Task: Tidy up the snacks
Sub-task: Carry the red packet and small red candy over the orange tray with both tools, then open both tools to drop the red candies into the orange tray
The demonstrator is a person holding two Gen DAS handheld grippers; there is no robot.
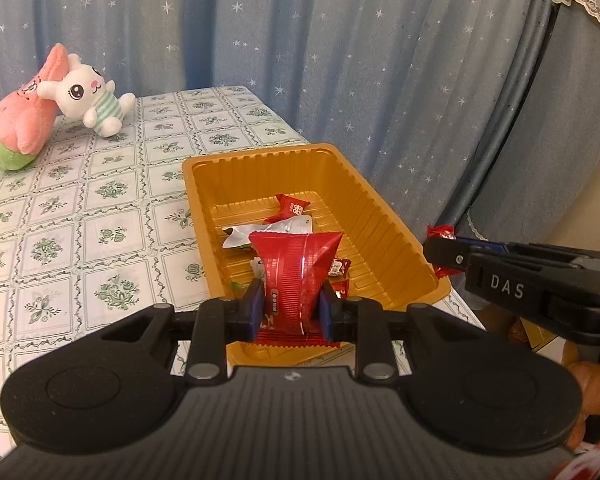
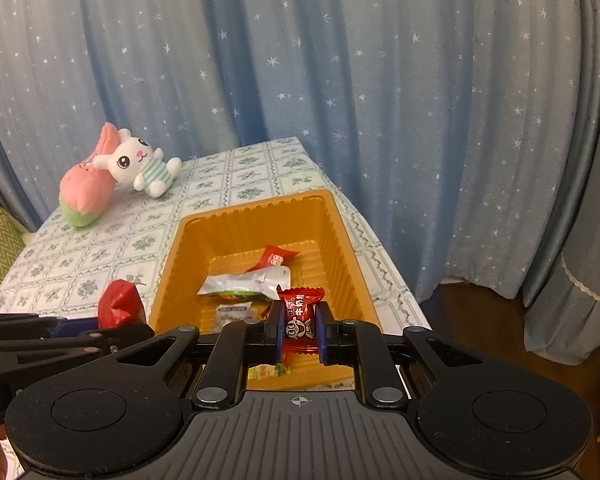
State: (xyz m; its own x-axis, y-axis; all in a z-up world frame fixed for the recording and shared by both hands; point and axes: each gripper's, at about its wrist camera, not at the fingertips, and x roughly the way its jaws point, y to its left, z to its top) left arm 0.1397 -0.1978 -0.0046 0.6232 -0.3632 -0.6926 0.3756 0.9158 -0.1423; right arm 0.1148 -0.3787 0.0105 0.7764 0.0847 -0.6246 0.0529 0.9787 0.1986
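Both grippers point forward and downward toward the gold tray (image 1: 380, 208), which sits on the worktop (image 1: 100, 208) near its right edge, in front of a blue star-printed curtain (image 1: 340, 60).

The left gripper (image 1: 291, 304) has its jaws clamped on a large red packet (image 1: 296, 264), pinching it at the waist so the top flares out above the near end of the tray. In the right wrist view this gripper comes in from the lower left, just outside the tray's left wall.

The right gripper (image 2: 299, 330) has its jaws pressed together on a small red candy (image 2: 300, 312) with a cartoon face on the wrapper, held over the near part of the tray. In the left wrist view it reaches in from the right, beside the tray's right rim, and part of a hand (image 1: 592, 384) shows beneath it.

Inside the tray lie one silver pouch (image 2: 248, 282), one red candy wrapper (image 2: 274, 258) at the far end, and a pale flat packet (image 2: 234, 312) toward the near end; a couple more small red pieces seem to lie near the front, though the held packet hides most of them.

Two plush toys rest at the far left of the worktop: one white bunny (image 1: 90, 94) leaning on one pink plush (image 1: 26, 120).
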